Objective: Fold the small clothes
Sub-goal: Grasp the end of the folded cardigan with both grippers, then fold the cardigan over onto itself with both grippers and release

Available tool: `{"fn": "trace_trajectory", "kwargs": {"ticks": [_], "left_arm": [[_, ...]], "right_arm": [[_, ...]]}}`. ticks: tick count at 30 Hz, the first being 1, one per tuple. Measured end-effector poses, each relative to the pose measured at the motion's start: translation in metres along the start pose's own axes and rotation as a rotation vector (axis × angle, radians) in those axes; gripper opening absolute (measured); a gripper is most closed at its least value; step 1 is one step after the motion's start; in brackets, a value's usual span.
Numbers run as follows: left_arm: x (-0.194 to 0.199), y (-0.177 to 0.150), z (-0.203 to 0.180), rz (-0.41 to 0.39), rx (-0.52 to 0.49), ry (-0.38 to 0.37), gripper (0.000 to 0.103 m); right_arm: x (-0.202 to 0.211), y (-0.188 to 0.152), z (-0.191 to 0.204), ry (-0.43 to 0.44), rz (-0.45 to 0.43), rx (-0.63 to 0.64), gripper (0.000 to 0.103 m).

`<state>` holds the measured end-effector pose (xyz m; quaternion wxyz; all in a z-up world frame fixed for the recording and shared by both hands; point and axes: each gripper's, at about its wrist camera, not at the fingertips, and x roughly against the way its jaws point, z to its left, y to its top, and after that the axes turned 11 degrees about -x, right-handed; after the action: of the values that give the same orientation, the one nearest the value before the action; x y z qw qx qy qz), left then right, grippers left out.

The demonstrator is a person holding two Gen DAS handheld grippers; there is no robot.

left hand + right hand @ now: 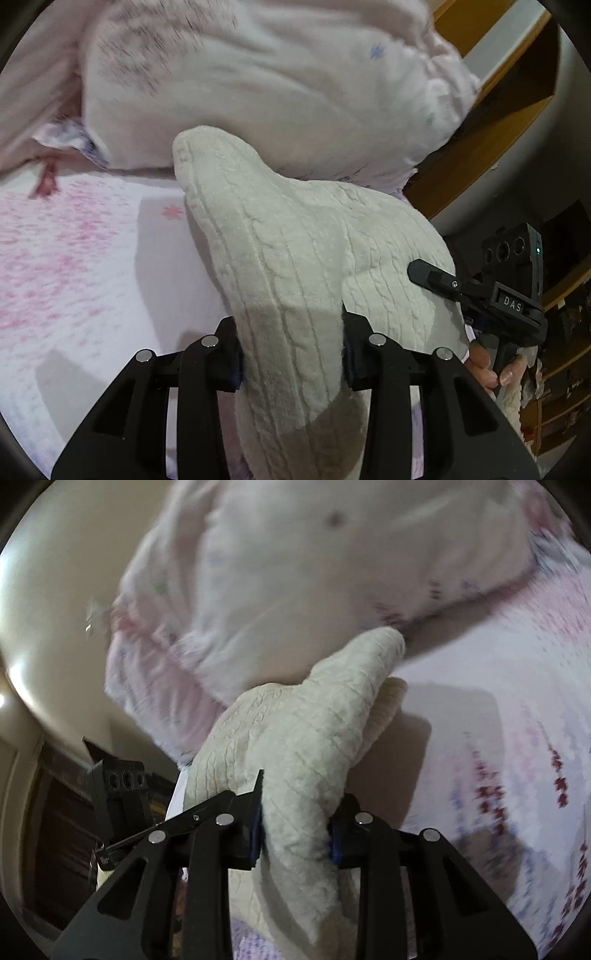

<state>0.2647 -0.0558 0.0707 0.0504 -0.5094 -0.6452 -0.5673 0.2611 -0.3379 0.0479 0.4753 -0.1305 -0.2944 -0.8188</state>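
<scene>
A cream cable-knit garment (295, 251) hangs bunched between both grippers above the bed. My left gripper (291, 350) is shut on one edge of it, with cloth filling the gap between the jaws. My right gripper (295, 830) is shut on another part of the same cream garment (306, 731). The right gripper also shows in the left wrist view (436, 280), pressed against the garment's right side. A folded end of the garment points up and away in both views.
A white bedsheet with pink flower print (74, 258) lies under the garment. A big pale pink pillow (258, 85) lies behind it. A wooden headboard (498, 122) stands at the right. A cream wall (55, 627) is at the left of the right wrist view.
</scene>
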Motion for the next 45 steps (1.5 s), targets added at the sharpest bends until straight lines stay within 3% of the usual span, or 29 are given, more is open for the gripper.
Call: {"fn": "trace_trajectory", "kwargs": {"ticks": [4,9,14,16,18,22,24,27,31,36,39,45], "left_arm": [[0.055,-0.016,0.012,-0.04,-0.032,0.048,0.039],[0.094,-0.029,0.042,-0.057,-0.034,0.147,0.043],[0.07,-0.037,0.09,0.014,0.067,0.21,0.047],[0.06,-0.043,0.105,0.005,0.116,0.208,0.057],[0.061,-0.046,0.107,-0.014,0.131,0.191,0.058],[0.071,-0.05,0.095,-0.032,0.058,0.264,0.068],[0.073,-0.054,0.091,-0.035,0.04,0.266,0.072],[0.069,-0.056,0.094,-0.027,0.041,0.285,0.073],[0.054,-0.056,0.099,-0.012,0.051,0.32,0.079],[0.067,-0.061,0.08,-0.031,0.003,0.387,0.08],[0.081,-0.071,0.065,-0.039,-0.055,0.43,0.08],[0.089,-0.088,0.051,-0.02,-0.123,0.468,0.081]], "right_arm": [[-0.012,-0.019,0.037,0.034,0.028,0.09,0.027],[-0.047,-0.049,0.08,-0.005,0.029,0.267,0.026],[-0.1,-0.058,0.073,-0.173,0.061,0.288,0.027],[-0.118,-0.056,0.059,-0.25,0.088,0.245,0.031],[-0.115,-0.053,0.052,-0.223,0.096,0.191,0.034],[-0.097,-0.052,0.055,-0.217,0.072,0.185,0.039],[-0.088,-0.051,0.048,-0.21,0.056,0.172,0.039],[-0.089,-0.047,0.038,-0.241,0.034,0.152,0.027],[-0.104,-0.045,0.031,-0.304,0.047,0.103,0.03],[-0.086,-0.058,0.054,-0.394,-0.041,0.218,0.038],[-0.061,-0.079,0.076,-0.368,-0.109,0.335,0.039],[-0.065,-0.118,0.102,-0.377,-0.038,0.518,0.038]]}}
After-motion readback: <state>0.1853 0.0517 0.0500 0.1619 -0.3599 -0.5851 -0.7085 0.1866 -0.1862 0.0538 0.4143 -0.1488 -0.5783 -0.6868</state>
